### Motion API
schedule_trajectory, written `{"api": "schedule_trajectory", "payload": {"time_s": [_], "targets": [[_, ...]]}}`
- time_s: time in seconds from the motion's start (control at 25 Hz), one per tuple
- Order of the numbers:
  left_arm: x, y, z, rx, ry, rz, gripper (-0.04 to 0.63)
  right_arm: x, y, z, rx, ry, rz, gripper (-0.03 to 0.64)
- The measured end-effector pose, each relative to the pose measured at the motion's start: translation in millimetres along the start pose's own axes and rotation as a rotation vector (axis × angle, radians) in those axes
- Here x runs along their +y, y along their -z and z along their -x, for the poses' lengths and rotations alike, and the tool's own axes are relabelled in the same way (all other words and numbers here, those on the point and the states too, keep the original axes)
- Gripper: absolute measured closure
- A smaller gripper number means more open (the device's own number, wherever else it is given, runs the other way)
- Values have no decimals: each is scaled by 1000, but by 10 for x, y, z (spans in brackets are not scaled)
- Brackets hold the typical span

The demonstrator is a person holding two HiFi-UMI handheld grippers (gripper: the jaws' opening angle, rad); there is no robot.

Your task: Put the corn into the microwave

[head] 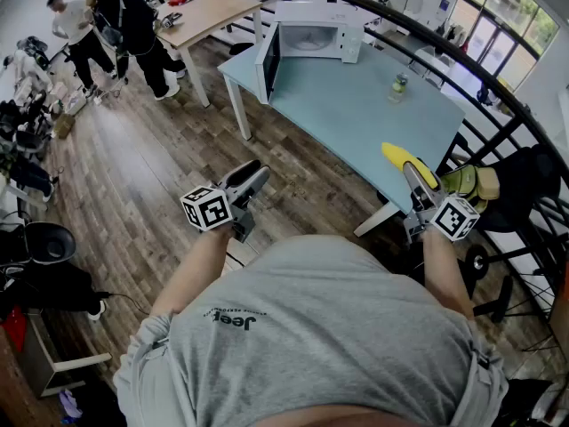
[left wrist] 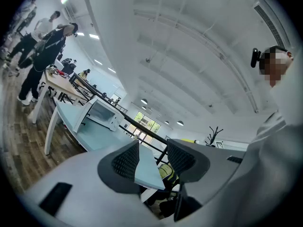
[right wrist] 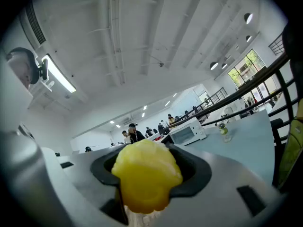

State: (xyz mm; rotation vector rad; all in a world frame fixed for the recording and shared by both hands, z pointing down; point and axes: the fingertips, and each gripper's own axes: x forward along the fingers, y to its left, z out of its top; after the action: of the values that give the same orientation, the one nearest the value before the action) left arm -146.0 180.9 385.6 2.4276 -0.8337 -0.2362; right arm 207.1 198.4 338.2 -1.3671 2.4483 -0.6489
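A pale blue worktop point(head: 356, 114) carries the open microwave point(head: 311, 41). Only the head view shows the corn point(head: 402, 158) lengthwise, jutting beyond the fingers of the right gripper point(head: 418, 183) toward the worktop. The right gripper view sees it end-on, clamped between them. The fingers of the left gripper point(head: 253, 174) stand apart, empty.

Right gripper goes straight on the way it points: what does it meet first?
Likely the microwave. The right gripper, shut on the corn, points level across the table toward it; the bottle sits right of that line. Depth is unclear.

Yellow corn point(right wrist: 147, 174) (clamped); open-doored white microwave point(head: 313, 41)
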Motion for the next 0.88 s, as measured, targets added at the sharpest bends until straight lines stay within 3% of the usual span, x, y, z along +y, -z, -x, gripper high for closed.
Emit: {"api": "schedule_trajectory", "payload": {"time_s": [0.68,0.88], "targets": [[-171,25,-269,2,6,-17,397,-152,-100,156,9,-29,1,360],[-354,93,-523,12,16,-33,397,-204,-242,295,-10,-85,22,360]]}}
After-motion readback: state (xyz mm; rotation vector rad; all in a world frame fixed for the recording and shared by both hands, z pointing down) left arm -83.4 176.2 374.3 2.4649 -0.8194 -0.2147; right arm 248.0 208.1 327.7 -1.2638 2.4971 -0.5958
